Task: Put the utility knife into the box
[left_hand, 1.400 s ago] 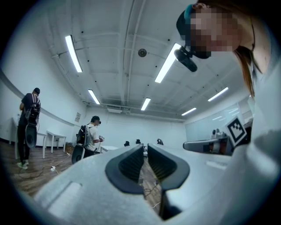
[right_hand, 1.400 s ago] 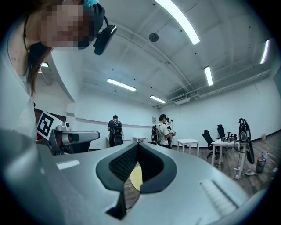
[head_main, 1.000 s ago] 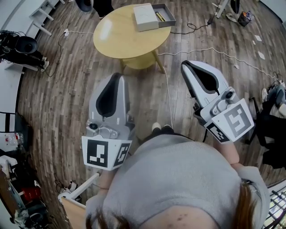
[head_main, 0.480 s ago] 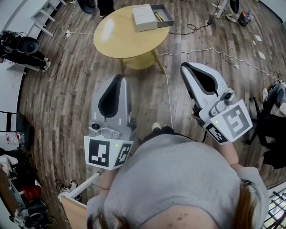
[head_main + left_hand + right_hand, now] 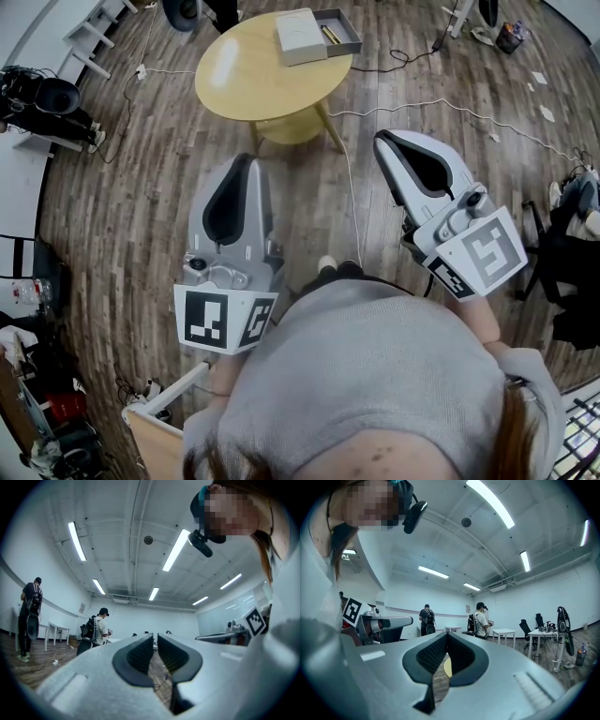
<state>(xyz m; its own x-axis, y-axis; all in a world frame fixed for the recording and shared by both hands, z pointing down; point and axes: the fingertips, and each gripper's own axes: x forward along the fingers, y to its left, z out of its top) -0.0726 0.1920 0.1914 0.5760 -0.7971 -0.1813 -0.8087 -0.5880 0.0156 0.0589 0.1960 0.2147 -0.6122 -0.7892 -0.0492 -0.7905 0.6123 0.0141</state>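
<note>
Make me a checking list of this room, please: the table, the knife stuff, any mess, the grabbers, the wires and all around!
Surface: round yellow table, well ahead of both grippers.
Job's things: open box at the table's far edge; a thin yellow thing inside, probably the utility knife.
Clutter: white lid-like slab against the box.
Grippers: left gripper jaws a narrow slit apart, nothing between; right gripper jaws together, empty.
Cables: white cable and black cable on the floor.
Surroundings: wooden floor; people standing far off.
</note>
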